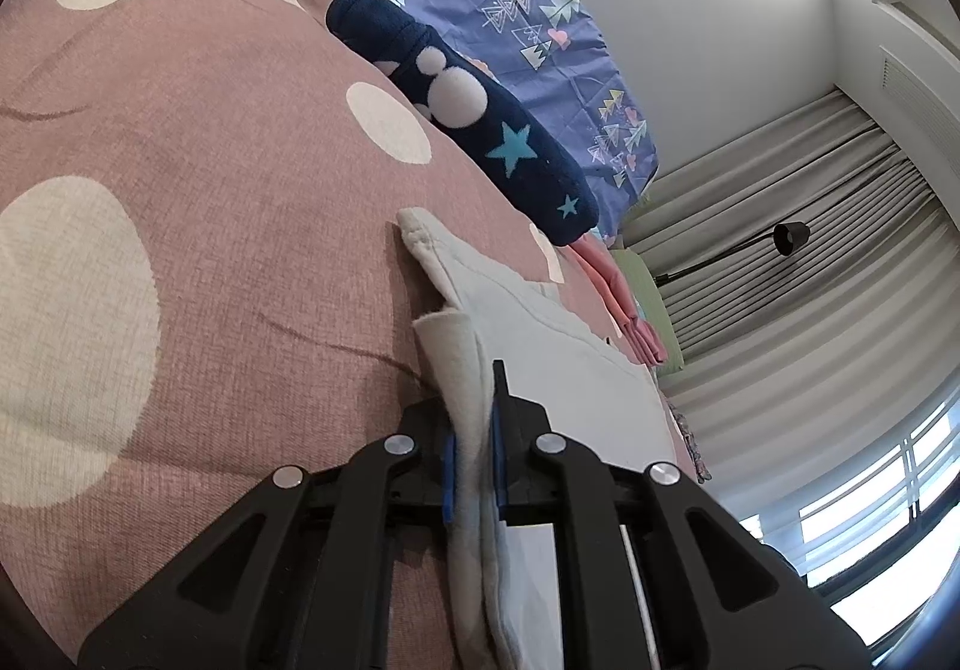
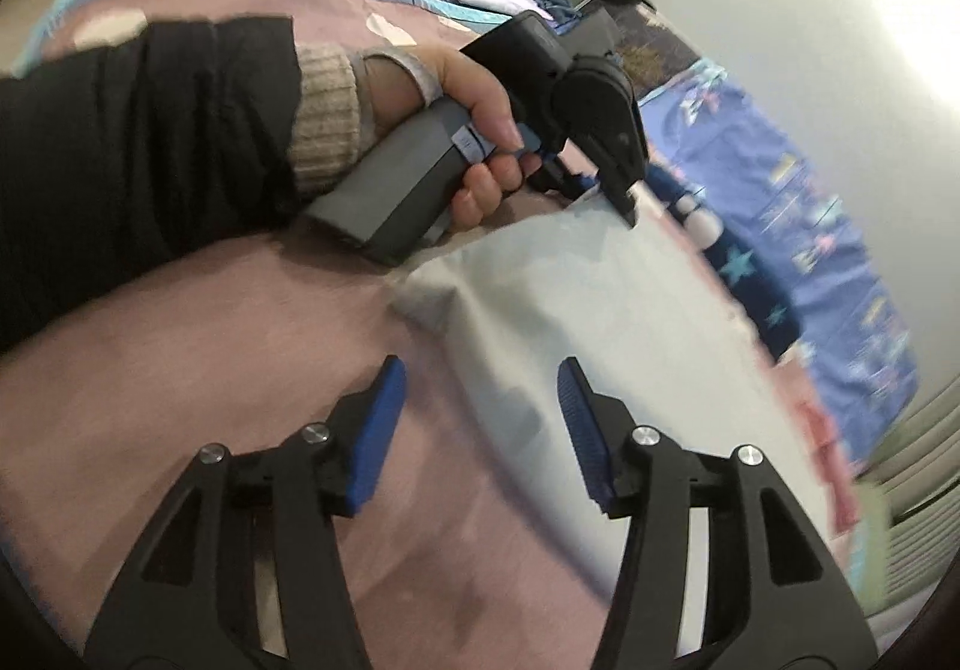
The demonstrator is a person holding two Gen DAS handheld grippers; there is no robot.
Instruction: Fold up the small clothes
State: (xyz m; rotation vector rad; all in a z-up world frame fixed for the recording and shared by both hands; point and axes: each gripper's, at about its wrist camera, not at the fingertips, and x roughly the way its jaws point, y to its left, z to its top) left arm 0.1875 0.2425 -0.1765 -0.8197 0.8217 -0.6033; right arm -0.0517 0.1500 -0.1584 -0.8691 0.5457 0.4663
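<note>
White garment (image 1: 474, 370) pinched in left gripper (image 1: 473, 466); right gripper (image 2: 480, 430) agape above it

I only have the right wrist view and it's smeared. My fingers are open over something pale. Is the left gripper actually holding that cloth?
Observer: Yes. The left gripper is shut on the white garment, pinching a doubled edge between its blue pads.
Operator: Anything lying beyond it on the bed?
Observer: A navy sock with turquoise stars and white dots lies past the garment, on the pink dotted bedspread.
Operator: And further out?
Observer: A folded pink piece lies just past the sock's end. Your right gripper holds nothing.
</note>
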